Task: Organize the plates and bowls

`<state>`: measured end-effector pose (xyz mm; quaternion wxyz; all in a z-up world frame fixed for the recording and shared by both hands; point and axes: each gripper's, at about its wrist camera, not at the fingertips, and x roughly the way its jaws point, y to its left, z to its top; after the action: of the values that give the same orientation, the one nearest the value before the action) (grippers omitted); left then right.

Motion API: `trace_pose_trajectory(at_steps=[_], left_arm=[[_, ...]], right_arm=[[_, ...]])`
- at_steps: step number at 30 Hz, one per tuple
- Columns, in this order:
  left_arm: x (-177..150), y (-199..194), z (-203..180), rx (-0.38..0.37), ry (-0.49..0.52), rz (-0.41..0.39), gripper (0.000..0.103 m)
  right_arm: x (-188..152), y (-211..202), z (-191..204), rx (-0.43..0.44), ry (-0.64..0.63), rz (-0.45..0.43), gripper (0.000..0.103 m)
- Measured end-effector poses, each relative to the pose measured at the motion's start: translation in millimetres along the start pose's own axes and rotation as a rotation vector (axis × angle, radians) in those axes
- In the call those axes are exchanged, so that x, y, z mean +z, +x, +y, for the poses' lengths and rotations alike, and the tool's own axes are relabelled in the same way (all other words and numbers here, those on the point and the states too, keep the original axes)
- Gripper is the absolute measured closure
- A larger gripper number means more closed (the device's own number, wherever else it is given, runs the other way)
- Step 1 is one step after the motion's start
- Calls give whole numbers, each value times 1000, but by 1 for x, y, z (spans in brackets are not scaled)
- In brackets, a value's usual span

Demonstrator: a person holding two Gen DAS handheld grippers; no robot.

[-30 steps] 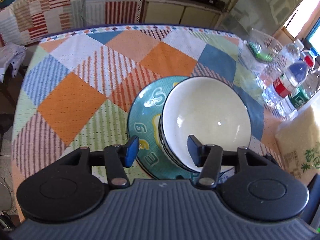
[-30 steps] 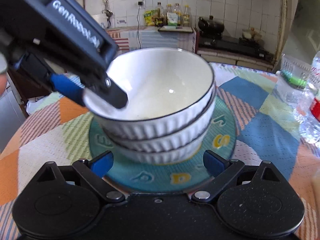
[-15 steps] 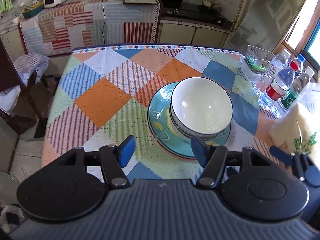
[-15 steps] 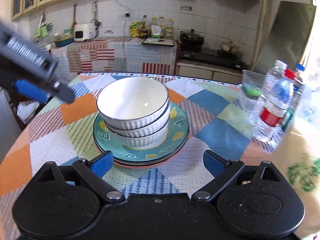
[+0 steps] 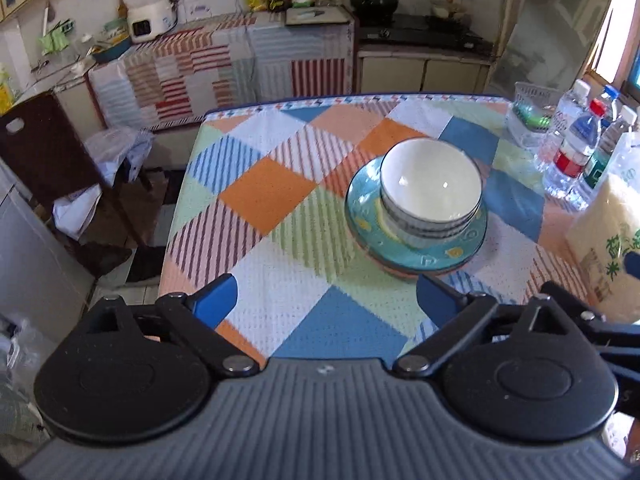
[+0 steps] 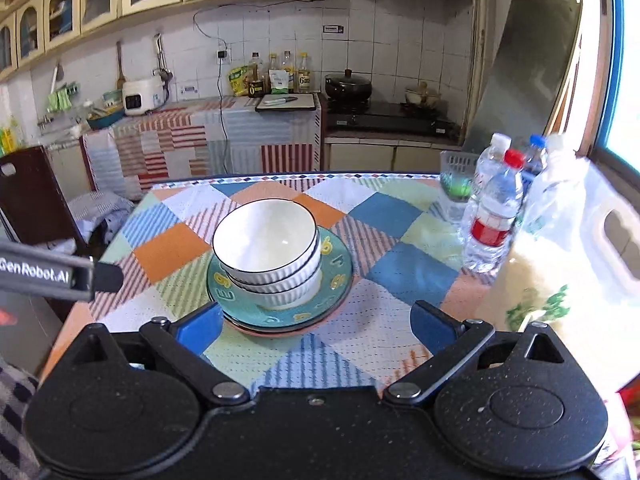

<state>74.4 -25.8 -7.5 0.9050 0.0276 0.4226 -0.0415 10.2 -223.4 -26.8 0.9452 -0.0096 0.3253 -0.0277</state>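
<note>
Three white ribbed bowls [image 5: 430, 188] [image 6: 266, 236] sit nested on a stack of plates, the top one a teal plate [image 5: 360, 216] [image 6: 340, 280], on the patchwork tablecloth. My left gripper [image 5: 326, 300] hovers above and well short of the stack, its jaws opening wide with nothing between them. My right gripper [image 6: 316, 326] is open too and holds nothing; the plates lie just beyond its fingertips. One finger of the left gripper [image 6: 108, 278] shows at the left edge of the right wrist view, clear of the bowls.
Several water bottles [image 6: 492, 220], a clear basket [image 5: 532, 116] and a bag of rice [image 6: 560, 272] crowd the table's right side. A dark chair [image 5: 44, 152] with cloths stands off the left edge. A kitchen counter [image 6: 200, 132] runs behind.
The left gripper's jaws, which straddled the top bowl's rim, have let go and widened. Both grippers have drawn back and up, so the stack looks smaller and farther away.
</note>
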Motion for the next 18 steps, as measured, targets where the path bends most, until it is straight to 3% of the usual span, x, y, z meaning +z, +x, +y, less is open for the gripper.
trace_pose_trajectory(at_steps=[3, 18], left_arm=[[-7, -6, 3, 28, -20, 19, 6], [-26, -44, 5, 22, -23, -71, 6]], right_arm=[[2, -12, 4, -37, -24, 6, 2], [-1, -33, 13, -82, -11, 39, 2]])
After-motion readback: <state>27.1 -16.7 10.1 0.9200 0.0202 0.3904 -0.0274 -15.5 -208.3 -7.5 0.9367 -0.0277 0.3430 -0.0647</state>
